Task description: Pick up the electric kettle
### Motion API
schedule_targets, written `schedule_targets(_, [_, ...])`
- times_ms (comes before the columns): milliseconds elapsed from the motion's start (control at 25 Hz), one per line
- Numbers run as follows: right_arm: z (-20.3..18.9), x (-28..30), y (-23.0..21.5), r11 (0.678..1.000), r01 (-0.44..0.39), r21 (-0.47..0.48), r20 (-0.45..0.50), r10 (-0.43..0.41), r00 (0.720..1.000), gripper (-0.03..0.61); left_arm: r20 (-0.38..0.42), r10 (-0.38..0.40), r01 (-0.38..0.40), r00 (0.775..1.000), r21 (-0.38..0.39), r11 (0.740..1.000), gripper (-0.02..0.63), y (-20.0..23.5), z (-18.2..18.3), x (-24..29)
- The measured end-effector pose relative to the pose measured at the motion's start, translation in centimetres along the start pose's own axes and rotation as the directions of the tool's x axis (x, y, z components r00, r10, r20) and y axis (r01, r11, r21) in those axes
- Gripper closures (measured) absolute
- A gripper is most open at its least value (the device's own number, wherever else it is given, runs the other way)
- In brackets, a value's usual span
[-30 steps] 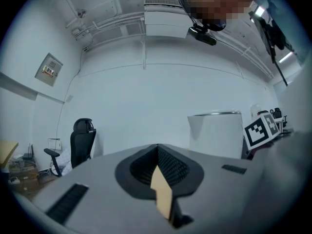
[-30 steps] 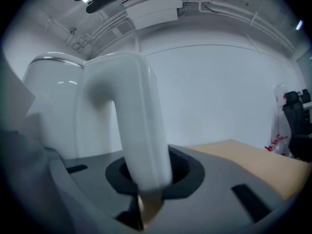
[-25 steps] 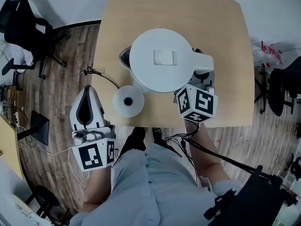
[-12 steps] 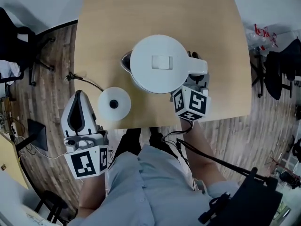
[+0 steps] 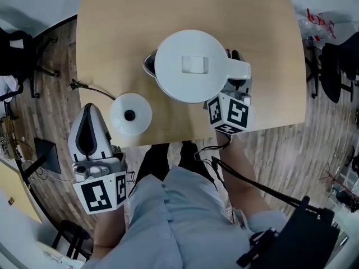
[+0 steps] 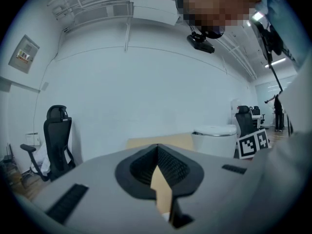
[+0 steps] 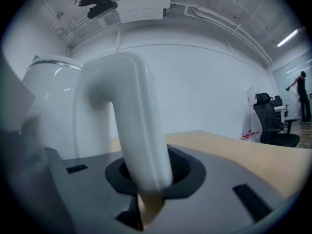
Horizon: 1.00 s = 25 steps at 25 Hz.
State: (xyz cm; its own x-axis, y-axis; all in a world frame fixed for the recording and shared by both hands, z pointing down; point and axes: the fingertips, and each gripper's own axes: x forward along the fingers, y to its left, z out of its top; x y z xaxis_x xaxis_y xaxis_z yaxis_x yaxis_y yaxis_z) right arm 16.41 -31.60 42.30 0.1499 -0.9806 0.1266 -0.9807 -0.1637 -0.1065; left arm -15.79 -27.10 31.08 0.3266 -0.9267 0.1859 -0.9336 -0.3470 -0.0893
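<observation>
kettle handle (image 7: 131, 121), gripped between right gripper (image 7: 146, 182) fingers (image 7: 184, 172)

The right gripper (image 7: 146, 179) clamps the kettle (image 5: 190, 66) by its handle (image 7: 139, 130). The left gripper (image 6: 158, 179), jaws together and empty, hangs well left of the kettle.

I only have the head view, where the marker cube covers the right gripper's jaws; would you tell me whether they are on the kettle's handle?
Observer: Yes. In the right gripper view, the right gripper is shut on the upright part of the white handle of the kettle.
Operator: Thank you. Is anything between the left gripper's jaws?
Observer: No. In its own view, the left gripper has its jaws together with nothing between them.
</observation>
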Motion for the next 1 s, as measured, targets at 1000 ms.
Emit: schedule_targets(1000, [-2.2, -2.2, 1.0, 1.0, 0.005, -0.012, -0.138, -0.007, 0.99, 0.394, 0.038, -0.039, 0.039, 0.999, 0.009, 0.999, 0.615, -1.2, 0.9, -2.1])
